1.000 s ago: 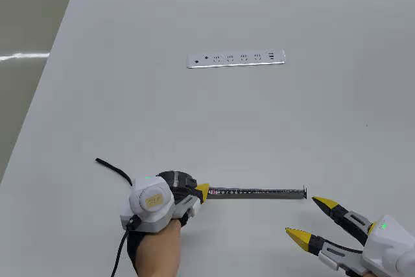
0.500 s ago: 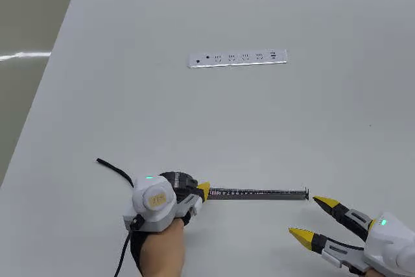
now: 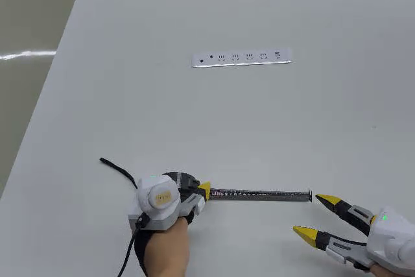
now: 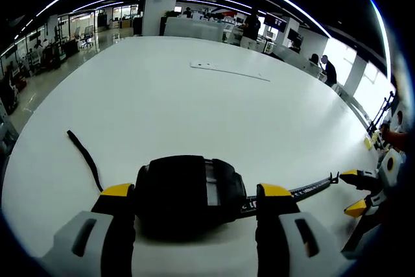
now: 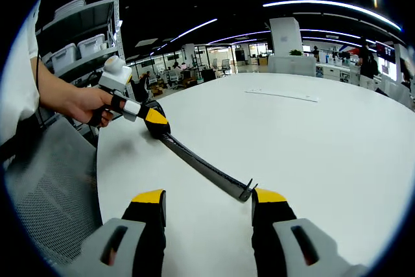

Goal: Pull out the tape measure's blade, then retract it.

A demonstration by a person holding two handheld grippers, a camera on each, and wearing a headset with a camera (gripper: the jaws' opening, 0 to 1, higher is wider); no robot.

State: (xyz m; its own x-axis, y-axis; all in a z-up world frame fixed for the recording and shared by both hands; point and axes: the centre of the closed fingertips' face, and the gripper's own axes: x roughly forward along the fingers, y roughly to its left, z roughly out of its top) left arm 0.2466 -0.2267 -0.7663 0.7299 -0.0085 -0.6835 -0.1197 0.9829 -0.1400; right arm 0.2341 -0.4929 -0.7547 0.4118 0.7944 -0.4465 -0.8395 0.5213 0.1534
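Tape measure case (image 3: 180,181): rests on the white workbench (image 3: 194,115), near edge, between the jaws of the left gripper (image 4: 194,191). A black wrist strap (image 3: 117,168) trails loose on the table.
Left gripper: jaws are closed against both flanks of the case and pin it to the table.
Blade (image 3: 259,194): pulled out and lying flat on the bench, running straight from the case mouth toward the right gripper (image 3: 314,215).
End hook (image 5: 246,189): just beside one fingertip of the right gripper. I cannot tell whether they touch.
Right gripper: jaws are spread wide and hold nothing.
Handling, case: judged compact, rigid and fairly dense. The rubbery shell should grip well, so the flanks are the right place to hold.
Handling, blade: judged to be thin spring steel, light and slick, stiff only along its curve. It is likely to kink if bent sideways and to snap back under spring load.
Hold point: the hook or the blade just behind it, pinched across the flat faces.
Risk: a free recoil could whip the hook, so feed it back under guidance.
Background: a power strip (image 3: 241,58) lies well apart.
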